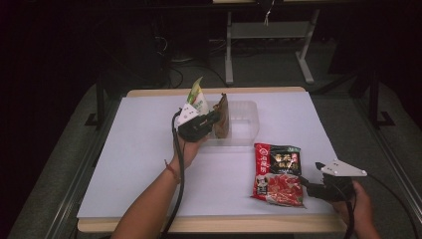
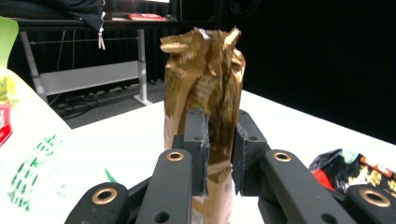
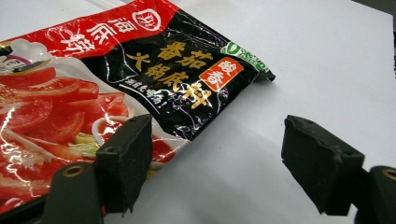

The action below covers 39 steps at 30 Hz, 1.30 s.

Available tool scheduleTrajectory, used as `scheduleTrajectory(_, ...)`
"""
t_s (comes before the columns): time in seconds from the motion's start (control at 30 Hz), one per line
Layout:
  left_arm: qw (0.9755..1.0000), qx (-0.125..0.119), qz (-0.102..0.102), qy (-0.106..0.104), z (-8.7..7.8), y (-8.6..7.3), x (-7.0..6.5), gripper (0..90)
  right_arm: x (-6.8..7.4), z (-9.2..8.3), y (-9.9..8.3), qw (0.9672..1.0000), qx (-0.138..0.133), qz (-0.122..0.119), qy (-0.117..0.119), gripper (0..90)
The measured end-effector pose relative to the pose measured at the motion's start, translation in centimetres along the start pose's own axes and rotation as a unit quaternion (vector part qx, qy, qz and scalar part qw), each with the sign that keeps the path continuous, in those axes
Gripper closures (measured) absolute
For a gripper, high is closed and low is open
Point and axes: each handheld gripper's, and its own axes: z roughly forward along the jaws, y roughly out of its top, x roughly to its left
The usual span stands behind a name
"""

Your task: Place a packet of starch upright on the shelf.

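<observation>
Left forearm comes in from bottom centre of the high view, angled up toward the middle of the tabletop, hand wrapped under the left hand-held gripper (image 1: pixel 211 121), a thin band on the wrist. Gripper lies roughly level, jaws pointing right, cable looping back along the arm. Left gripper view: both black jaws rise close together, a narrow gap between them; whether the pads press on anything, can't tell. Right hand (image 1: pixel 361 201) sits low at the near right corner, gripping the right hand-held gripper (image 1: pixel 304 182), grey plate on top, jaws pointing left. Right gripper view: jaws spread wide, nothing between the pads.
</observation>
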Motion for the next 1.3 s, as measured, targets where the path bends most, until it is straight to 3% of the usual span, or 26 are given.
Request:
scheduleTrajectory(0.23, 0.9984, 0.037, 0.036, -0.023, -1.6, 0.0, -0.4, 68.5, 0.0, 0.0, 0.1, 1.0000, -0.002, 0.004, 0.002, 25.4)
scheduleTrajectory(0.43, 0.9945, 0.047, 0.075, -0.057, -4.4, 0.2, -1.0, 56.4, -0.3, 0.1, 0.2, 0.9994, -0.017, 0.025, 0.018, 25.4)
scheduleTrajectory(0.53, 0.9928, 0.051, 0.092, -0.056, -5.6, 0.4, -1.7, 46.5, -0.3, 0.1, 0.2, 0.9989, -0.023, 0.032, 0.027, 25.4)
scheduleTrajectory(0.67, 0.9875, 0.085, 0.109, -0.077, -6.9, -0.3, -2.4, 36.2, -0.3, -0.1, 0.1, 0.9986, -0.020, 0.035, 0.035, 25.3)
scheduleTrajectory(0.73, 0.9847, 0.100, 0.124, -0.071, -7.7, -1.2, -2.9, 31.4, -0.2, -0.2, 0.0, 0.9984, -0.018, 0.036, 0.040, 25.3)
scheduleTrajectory(0.87, 0.9785, 0.133, 0.136, -0.079, -9.4, -2.5, -3.1, 26.6, -0.1, -0.3, -0.1, 0.9979, -0.009, 0.037, 0.052, 23.3)
scheduleTrajectory(1.13, 0.9787, 0.152, 0.115, -0.076, -13.1, -5.0, -2.1, 23.3, 0.3, 0.3, 0.2, 0.9965, 0.012, 0.036, 0.074, 19.1)
scheduleTrajectory(1.3, 0.9824, 0.153, 0.085, -0.065, -14.5, -6.4, -1.2, 22.7, 0.4, 0.4, 0.2, 0.9958, 0.014, 0.042, 0.080, 19.1)
